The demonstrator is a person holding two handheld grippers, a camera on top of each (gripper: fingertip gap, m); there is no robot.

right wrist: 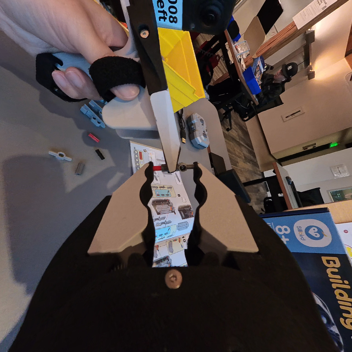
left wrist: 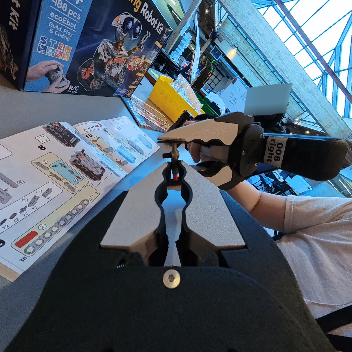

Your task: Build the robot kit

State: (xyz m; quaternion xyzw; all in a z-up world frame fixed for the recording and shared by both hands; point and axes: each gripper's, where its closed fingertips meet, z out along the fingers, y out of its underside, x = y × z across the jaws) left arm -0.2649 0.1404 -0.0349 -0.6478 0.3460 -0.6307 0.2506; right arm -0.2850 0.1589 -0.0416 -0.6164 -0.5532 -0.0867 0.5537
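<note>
My left gripper (left wrist: 174, 164) is shut on the middle of a small rod assembly (left wrist: 174, 152): a red axle, a grey joint with a black pin, and a thin grey axle. My right gripper (right wrist: 173, 166) spans this assembly (right wrist: 182, 167) lengthwise. One fingertip (right wrist: 150, 167) is at the red end and the other is on the grey axle's end. In the left wrist view the right gripper (left wrist: 174, 152) comes from the right, with its upper finger on the rod's top. In the right wrist view the left gripper (right wrist: 171, 169) comes down from above. Both are held above the open instruction booklet (left wrist: 66, 171).
On the grey table (right wrist: 38, 209) lie a red piece (right wrist: 93, 137), a black pin (right wrist: 100, 154), a grey cross piece (right wrist: 60, 155), a grey sleeve (right wrist: 79, 168) and blue-grey beams (right wrist: 93, 114). A grey controller (right wrist: 198, 129), a yellow bin (right wrist: 181, 66) and the kit box (left wrist: 95, 47) stand around. Only a small space, under 4 cm, lies between the two pairs of fingers.
</note>
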